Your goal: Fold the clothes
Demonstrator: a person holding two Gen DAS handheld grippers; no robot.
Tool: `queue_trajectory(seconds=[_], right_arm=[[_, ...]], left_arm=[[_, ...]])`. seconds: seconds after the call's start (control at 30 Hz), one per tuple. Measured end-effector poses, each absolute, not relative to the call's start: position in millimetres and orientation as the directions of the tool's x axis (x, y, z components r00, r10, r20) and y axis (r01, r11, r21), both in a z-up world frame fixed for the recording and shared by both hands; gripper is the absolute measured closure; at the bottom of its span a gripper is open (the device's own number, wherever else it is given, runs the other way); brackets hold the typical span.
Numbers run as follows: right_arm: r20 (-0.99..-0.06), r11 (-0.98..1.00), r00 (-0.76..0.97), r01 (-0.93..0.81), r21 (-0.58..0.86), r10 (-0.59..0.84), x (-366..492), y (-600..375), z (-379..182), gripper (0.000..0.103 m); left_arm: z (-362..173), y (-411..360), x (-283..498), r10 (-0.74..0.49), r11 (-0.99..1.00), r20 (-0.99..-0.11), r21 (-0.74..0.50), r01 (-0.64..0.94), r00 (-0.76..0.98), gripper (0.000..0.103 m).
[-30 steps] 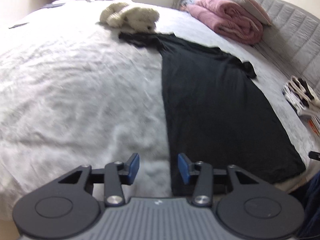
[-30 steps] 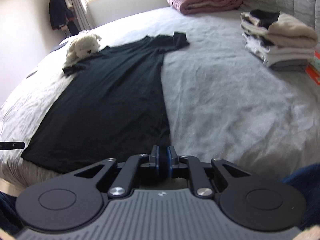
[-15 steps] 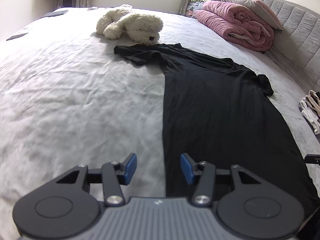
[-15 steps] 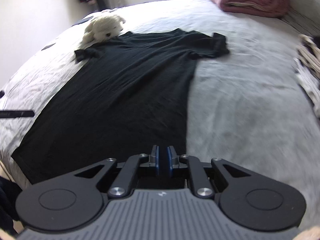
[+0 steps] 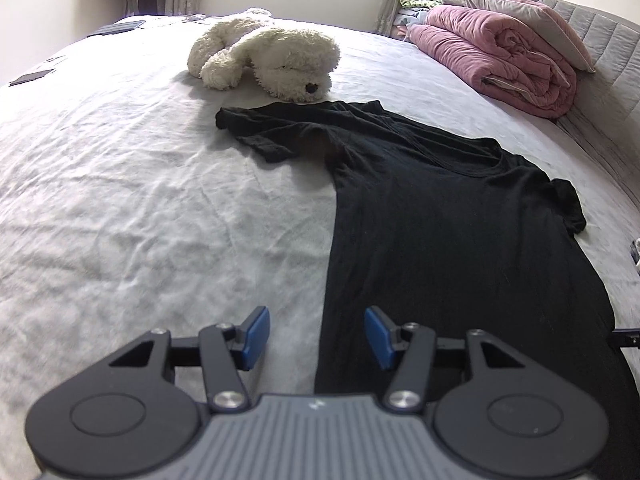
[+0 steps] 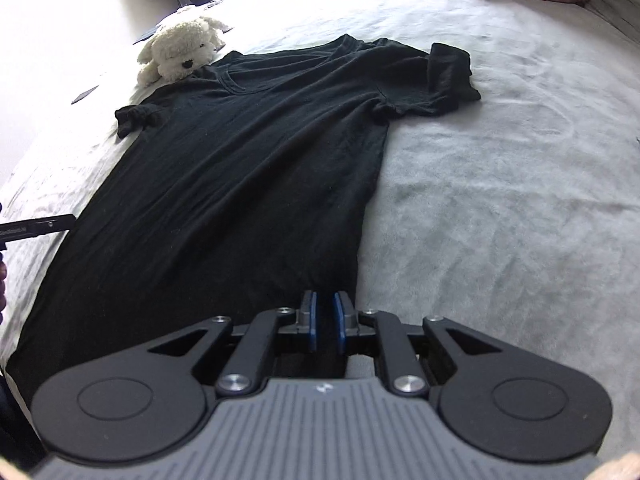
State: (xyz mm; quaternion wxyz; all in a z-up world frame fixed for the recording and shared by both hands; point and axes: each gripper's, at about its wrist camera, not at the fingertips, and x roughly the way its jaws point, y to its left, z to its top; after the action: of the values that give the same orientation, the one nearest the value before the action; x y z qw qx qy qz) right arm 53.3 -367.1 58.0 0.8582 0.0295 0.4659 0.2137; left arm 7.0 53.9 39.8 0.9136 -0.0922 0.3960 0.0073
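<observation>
One black T-shirt [image 5: 440, 240] is lying flat on the bed [image 5: 140, 200], collar nearly touching the plush dog [image 5: 272, 60]. Bare sheet is stretching wide on both sides of the shirt. At its near hem, the left gripper [image 5: 316, 338] is hovering wide open, straddling one side edge; the right gripper [image 6: 325, 322] is hovering over the opposite corner, nearly closed, a slim gap showing.

shirt [image 5: 460, 232] flat on bed [image 5: 140, 200] | toy dog [image 5: 272, 56] behind shirt, touching its collar end | quilt [image 5: 500, 56] far right, by headboard [image 5: 608, 48]
</observation>
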Motion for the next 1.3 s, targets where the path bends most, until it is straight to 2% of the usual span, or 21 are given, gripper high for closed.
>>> queue_trajectory(seconds=[0.17,0.37,0.43,0.47,0.53,0.57,0.6,0.8,0.93,1.0,1.03,1.07,1.1,1.13,1.17,1.23,1.3], right_arm=[[-0.757,0.891,0.477,-0.31,0.331,0.447,79,-374,57,0.088],[-0.735,0.89,0.504,-0.298,0.346,0.454,101,-373,53,0.089],[-0.728,0.89,0.513,-0.294,0.349,0.455,108,-372,52,0.096],[-0.727,0.891,0.517,-0.297,0.343,0.452,110,-372,52,0.1],[-0.728,0.897,0.526,-0.306,0.319,0.439,113,-370,52,0.103],[-0.729,0.903,0.535,-0.306,0.302,0.426,113,-369,54,0.103],[-0.73,0.91,0.547,-0.303,0.285,0.41,113,-369,55,0.103],[-0.709,0.954,0.642,-0.244,0.172,0.292,112,-379,67,0.103],[-0.724,0.934,0.595,-0.283,0.216,0.348,117,-380,58,0.103],[-0.732,0.92,0.561,-0.288,0.265,0.386,120,-379,54,0.087],[-0.727,0.918,0.562,-0.281,0.28,0.394,121,-380,54,0.085],[-0.718,0.914,0.565,-0.276,0.299,0.406,122,-381,55,0.073],[-0.709,0.909,0.569,-0.27,0.318,0.417,123,-382,55,0.05],[-0.703,0.908,0.575,-0.261,0.327,0.418,124,-383,55,0.042],[-0.701,0.911,0.583,-0.249,0.328,0.411,126,-383,54,0.04],[-0.707,0.925,0.597,-0.235,0.298,0.38,129,-378,52,0.043],[-0.713,0.938,0.61,-0.223,0.265,0.346,133,-373,50,0.072]], left_arm=[[41,58,36,-0.08,0.974,-0.703,-0.205,-0.093,0.706,0.049],[36,52,61,-0.107,0.973,-0.692,-0.221,-0.068,0.714,0.05],[32,48,67,-0.109,0.976,-0.7,-0.21,-0.057,0.706,0.052],[30,45,69,-0.107,0.979,-0.703,-0.197,-0.048,0.703,0.057],[29,37,72,-0.101,0.986,-0.704,-0.163,-0.022,0.703,0.075],[29,36,73,-0.1,0.988,-0.703,-0.156,-0.016,0.705,0.093],[29,36,74,-0.099,0.987,-0.7,-0.16,-0.021,0.707,0.1],[32,41,77,-0.085,0.982,-0.685,-0.179,-0.053,0.724,0.101],[30,46,78,-0.075,0.981,-0.689,-0.181,-0.071,0.721,0.101],[29,47,78,-0.071,0.981,-0.692,-0.179,-0.076,0.719,0.101],[29,48,77,-0.07,0.981,-0.691,-0.179,-0.077,0.72,0.101],[29,48,77,-0.068,0.981,-0.689,-0.178,-0.077,0.721,0.101],[30,48,76,-0.068,0.982,-0.689,-0.176,-0.076,0.722,0.101],[30,48,76,-0.067,0.982,-0.688,-0.174,-0.076,0.722,0.101],[31,48,75,-0.066,0.982,-0.688,-0.174,-0.076,0.723,0.101],[31,48,75,-0.062,0.982,-0.689,-0.171,-0.079,0.722,0.101],[30,49,74,-0.06,0.982,-0.692,-0.17,-0.082,0.719,0.101]])
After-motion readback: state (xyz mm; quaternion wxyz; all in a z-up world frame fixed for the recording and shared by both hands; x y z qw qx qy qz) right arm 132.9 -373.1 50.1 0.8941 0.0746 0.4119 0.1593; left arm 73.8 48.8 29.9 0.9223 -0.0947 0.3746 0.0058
